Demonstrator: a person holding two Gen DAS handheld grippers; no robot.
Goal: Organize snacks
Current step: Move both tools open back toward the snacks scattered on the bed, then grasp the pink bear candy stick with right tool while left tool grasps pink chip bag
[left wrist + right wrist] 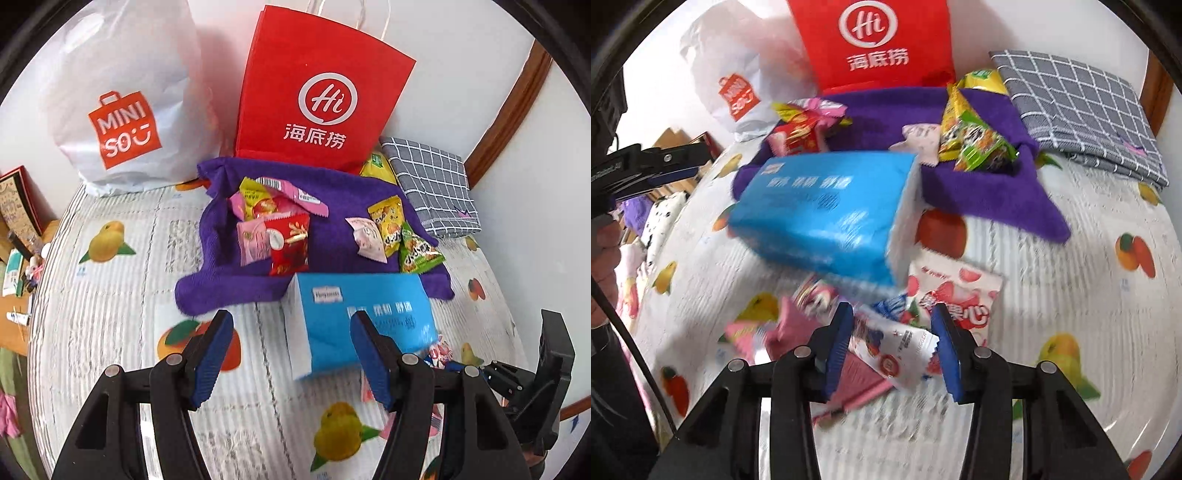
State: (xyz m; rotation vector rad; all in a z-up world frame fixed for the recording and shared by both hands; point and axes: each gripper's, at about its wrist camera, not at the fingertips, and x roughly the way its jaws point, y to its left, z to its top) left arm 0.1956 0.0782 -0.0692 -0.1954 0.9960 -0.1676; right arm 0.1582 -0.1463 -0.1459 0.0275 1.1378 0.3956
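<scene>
Bedspread [1052,266], white packet [894,354] between right gripper [892,354] pads

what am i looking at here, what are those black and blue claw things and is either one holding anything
These are two hand-held claws, each carrying a camera that looks along its fingers.

The left claw is open and empty above the fruit-printed bedsheet.

The right claw has a white crinkle-edged snack packet between its pads; the blur hides whether it is gripped.

Ahead lie a blue plastic-wrapped tissue pack, a purple towel strewn with small snack packets, a red paper bag, a white plastic shopping bag and a grey checked cloth.
</scene>
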